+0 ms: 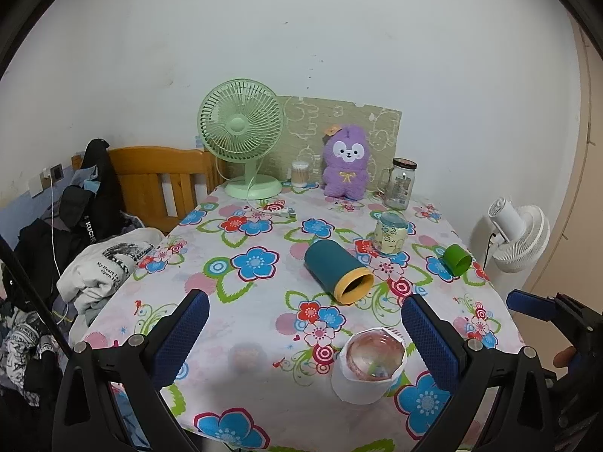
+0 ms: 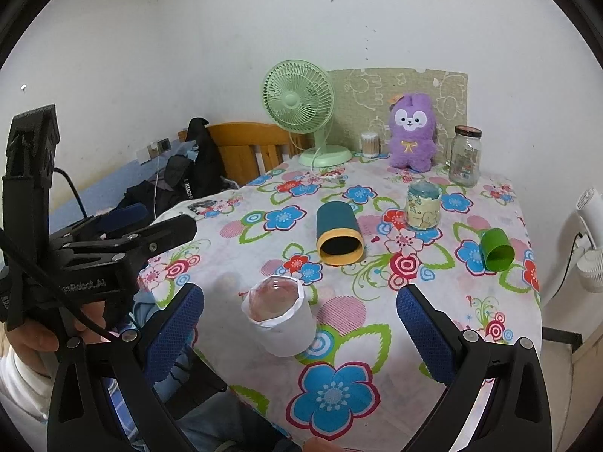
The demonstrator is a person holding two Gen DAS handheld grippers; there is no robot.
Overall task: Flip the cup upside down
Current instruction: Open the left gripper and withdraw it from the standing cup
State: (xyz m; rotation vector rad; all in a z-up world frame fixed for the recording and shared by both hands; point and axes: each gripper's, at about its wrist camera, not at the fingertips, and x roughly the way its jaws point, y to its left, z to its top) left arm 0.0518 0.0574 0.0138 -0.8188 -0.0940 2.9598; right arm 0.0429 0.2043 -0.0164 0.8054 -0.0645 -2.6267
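"KUCH" on black strap (image 1: 91, 228); "My Heart" on white shirt (image 1: 107, 268); "Robot.AI" on left gripper (image 2: 113, 252).

Soft even light, fisheye-warped edges

A plain white wall (image 1: 339, 30) backs the scene, marked with a few small dark specks. The worktop (image 2: 377, 339) wears a white cloth printed with blue, red and pink flowers and green leaves. Against the wall at its far edge leans a beige patterned board (image 1: 377, 120). To the left stands a wooden headboard (image 1: 158, 173) with dark clothing draped over it, and a heap of clothes (image 1: 94, 271) lies beside it. A wall socket (image 1: 56, 173) with a white cable sits low on the left wall. At the right, a white standing fan (image 1: 520, 237) stands beside a peach-coloured surface (image 1: 580, 188). The light is even and soft.
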